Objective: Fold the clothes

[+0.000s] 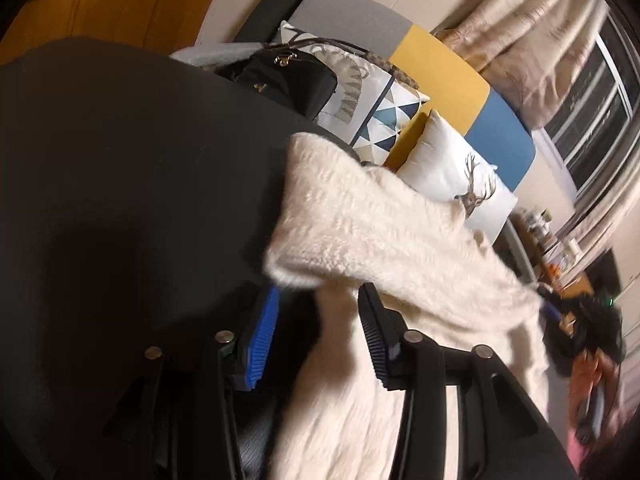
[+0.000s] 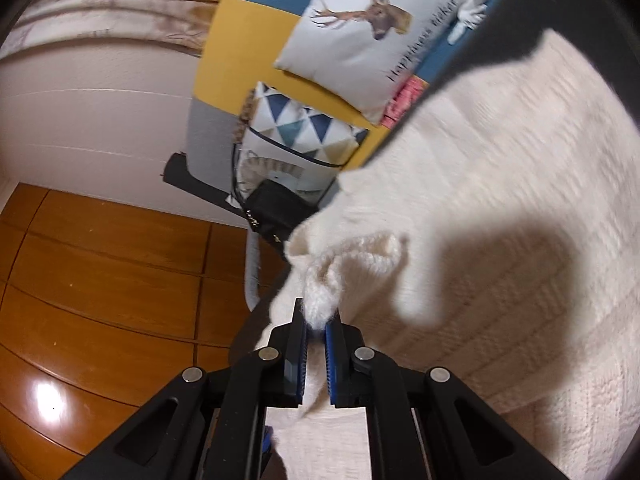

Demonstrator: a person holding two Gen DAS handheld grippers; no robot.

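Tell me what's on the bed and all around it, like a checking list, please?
Surface: dark cover under the knit.
Job's things: cream knit sweater, spread out, one part bunched.
Clutter: black handbag, deer pillow, triangle pillow.
Grippers: right gripper is shut on a bunched bit of sweater; left gripper is partly open, sweater edge lying between its jaws, pads not pressing.
Cables: nothing seen.
Surroundings: wooden floor, beige curtain, window, yellow, blue and grey headboard.
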